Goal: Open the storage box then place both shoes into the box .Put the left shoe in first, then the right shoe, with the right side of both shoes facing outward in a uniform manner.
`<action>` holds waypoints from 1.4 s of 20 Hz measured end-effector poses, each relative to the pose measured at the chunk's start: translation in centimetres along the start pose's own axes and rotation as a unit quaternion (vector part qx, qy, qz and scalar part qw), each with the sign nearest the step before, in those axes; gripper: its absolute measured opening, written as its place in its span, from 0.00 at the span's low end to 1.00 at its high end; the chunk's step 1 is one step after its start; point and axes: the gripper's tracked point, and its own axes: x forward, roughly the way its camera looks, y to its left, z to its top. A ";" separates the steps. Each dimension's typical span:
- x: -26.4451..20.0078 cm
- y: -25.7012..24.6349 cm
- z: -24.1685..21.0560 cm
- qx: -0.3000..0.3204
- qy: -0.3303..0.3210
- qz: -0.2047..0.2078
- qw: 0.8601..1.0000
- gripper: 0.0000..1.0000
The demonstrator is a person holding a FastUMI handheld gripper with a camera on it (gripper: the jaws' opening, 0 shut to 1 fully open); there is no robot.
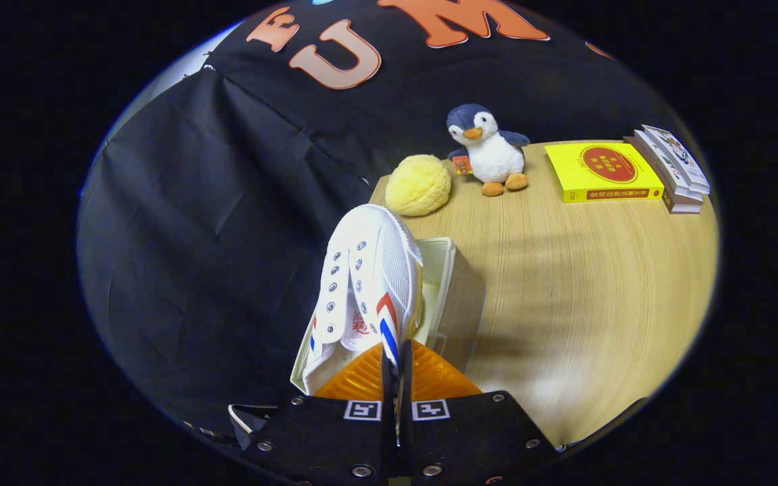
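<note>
White shoe over the box

White canvas shoe (369, 283) is pinched at its heel edge between my claw (397, 368) fingers, toe pointing away, hanging over the open storage box (460, 297) at the bench (598, 283) edge. Plush penguin (487, 150) stands well beyond.

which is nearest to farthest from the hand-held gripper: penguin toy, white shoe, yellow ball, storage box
1. White shoe, pinched between the hand-held gripper fingers.
2. Storage box, just under the shoe.
3. Yellow ball, beyond the box.
4. Penguin toy, slightly farther back, right of the ball.
</note>
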 end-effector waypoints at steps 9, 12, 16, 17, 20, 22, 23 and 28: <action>4.6 0.9 -4.6 0.010 0.072 -0.064 0.995 0.03; 5.4 0.3 -5.6 0.025 0.090 -0.091 0.992 0.04; 6.2 0.4 -6.1 0.035 0.109 -0.112 0.987 0.05; 6.3 0.4 -6.2 0.033 0.111 -0.119 0.986 0.07; 5.9 1.4 -5.2 0.039 0.093 -0.108 0.989 0.17; 5.5 2.7 -3.4 0.050 0.066 -0.077 0.994 0.21; 5.2 2.9 -2.6 0.052 0.056 -0.068 0.995 0.23; 2.8 2.0 -0.6 0.023 0.023 -0.054 0.998 0.37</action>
